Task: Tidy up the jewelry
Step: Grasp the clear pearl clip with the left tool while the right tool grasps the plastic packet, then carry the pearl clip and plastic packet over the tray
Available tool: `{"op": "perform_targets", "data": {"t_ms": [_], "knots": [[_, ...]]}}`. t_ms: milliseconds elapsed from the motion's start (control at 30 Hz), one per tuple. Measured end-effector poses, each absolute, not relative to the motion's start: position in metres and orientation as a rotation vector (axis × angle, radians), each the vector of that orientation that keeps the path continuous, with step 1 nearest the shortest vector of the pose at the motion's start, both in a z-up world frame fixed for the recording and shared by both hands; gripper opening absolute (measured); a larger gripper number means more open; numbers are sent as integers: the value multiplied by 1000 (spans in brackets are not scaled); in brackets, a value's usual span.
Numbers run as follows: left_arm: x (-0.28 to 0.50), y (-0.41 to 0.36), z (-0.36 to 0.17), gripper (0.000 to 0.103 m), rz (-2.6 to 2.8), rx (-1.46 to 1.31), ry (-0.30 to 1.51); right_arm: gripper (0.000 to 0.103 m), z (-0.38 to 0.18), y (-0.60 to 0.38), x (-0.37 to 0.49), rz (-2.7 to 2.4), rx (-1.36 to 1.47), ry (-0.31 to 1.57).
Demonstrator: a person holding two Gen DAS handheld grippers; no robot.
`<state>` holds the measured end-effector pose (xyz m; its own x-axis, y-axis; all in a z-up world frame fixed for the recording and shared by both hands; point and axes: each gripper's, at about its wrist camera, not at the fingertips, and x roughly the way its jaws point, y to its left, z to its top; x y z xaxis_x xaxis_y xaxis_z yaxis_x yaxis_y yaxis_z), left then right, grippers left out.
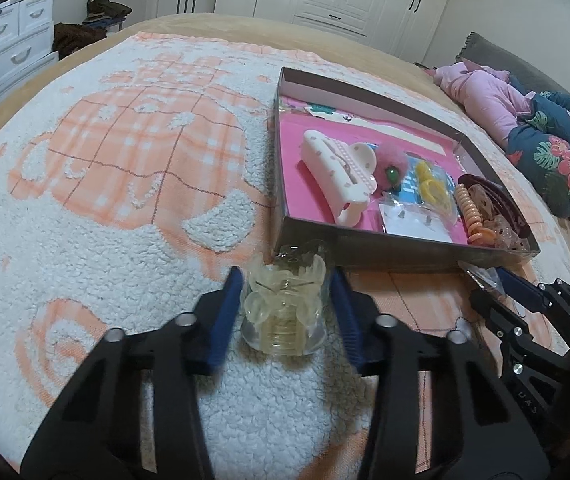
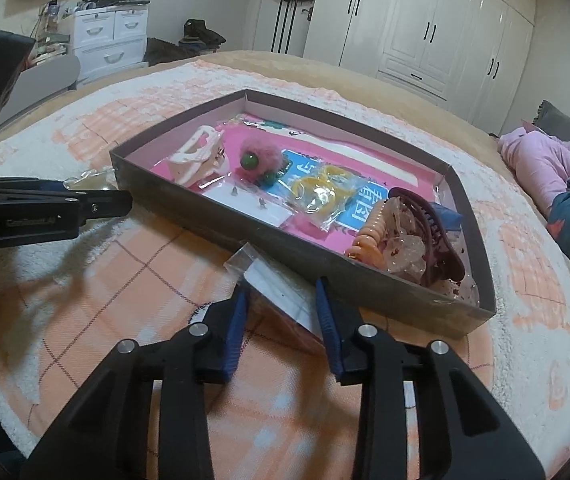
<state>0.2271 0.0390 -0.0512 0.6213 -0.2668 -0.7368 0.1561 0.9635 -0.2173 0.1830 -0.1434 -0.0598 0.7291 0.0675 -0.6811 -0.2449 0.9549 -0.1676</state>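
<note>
My left gripper [image 1: 287,294] stood apart around the clear hair claw [image 1: 283,308] on the blanket [image 1: 105,200], pads not touching. At two o'clock lay the box [image 1: 365,248] of accessories. My right gripper [image 2: 281,312] stood apart around a clear packet [image 2: 281,284] against the box wall.

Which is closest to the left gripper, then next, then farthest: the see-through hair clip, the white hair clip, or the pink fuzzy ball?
Judged from the left wrist view:
1. Clear hair claw clip: on the blanket, right between the left gripper's open jaws.
2. White hair claw clip: inside the box, left part.
3. Pink pompom: inside the box, just right of and behind the white clip.
</note>
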Motion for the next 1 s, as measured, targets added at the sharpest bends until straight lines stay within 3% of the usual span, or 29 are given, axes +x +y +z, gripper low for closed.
{"op": "perform_targets", "data": {"t_ms": [1000], "knots": [[164, -21, -2, 30, -380, -58, 765, 23, -5, -202, 128, 182, -36, 654]]}}
